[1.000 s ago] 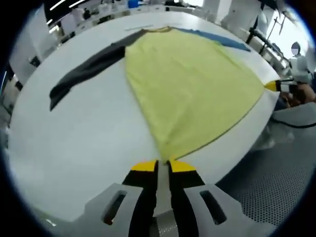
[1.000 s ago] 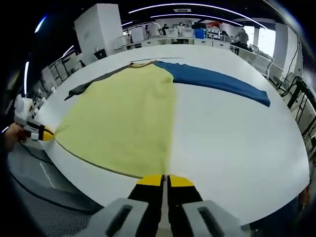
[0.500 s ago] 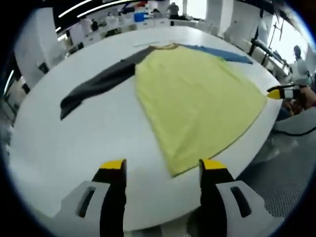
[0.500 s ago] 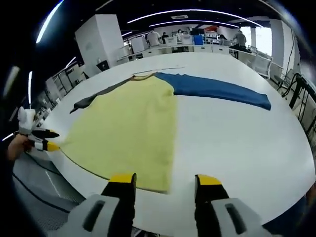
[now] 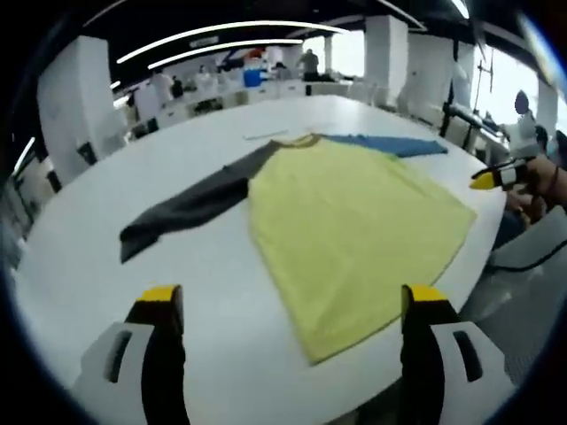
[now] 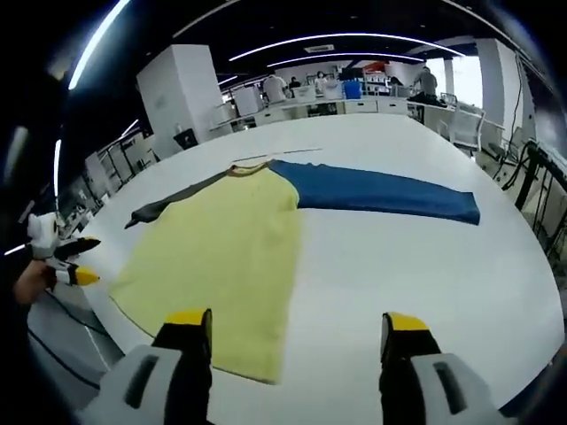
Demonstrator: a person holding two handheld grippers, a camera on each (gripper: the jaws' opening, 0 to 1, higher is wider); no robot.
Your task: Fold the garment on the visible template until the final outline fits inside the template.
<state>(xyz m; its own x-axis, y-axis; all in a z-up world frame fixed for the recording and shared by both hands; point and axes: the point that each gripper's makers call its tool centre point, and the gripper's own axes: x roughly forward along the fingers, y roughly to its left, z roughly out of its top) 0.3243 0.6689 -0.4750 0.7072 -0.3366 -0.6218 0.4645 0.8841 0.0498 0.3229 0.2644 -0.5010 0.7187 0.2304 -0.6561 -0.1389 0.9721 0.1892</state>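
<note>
A yellow shirt [image 5: 354, 221] with one dark grey sleeve [image 5: 190, 208] and one blue sleeve [image 5: 390, 143] lies spread flat on the white round table [image 5: 106, 266]. My left gripper [image 5: 292, 301] hovers open above the shirt's near hem corner and holds nothing. In the right gripper view the same shirt [image 6: 221, 266] lies with its blue sleeve [image 6: 381, 197] stretched to the right and its grey sleeve [image 6: 168, 205] to the left. My right gripper [image 6: 297, 320] is open and empty above the other hem corner. Each gripper also shows in the other's view: right gripper [image 5: 496, 177], left gripper [image 6: 84, 258].
A thin white strip [image 5: 266, 135] lies on the table past the collar. The table's edge [image 6: 62, 301] runs close under both hem corners. Desks, pillars and people stand far behind. A hand [image 5: 540, 181] holds the right gripper.
Both grippers were shut on the shirt's hem corners a second ago. They have let go, opened wide and drawn back from the cloth, which now lies flat.
</note>
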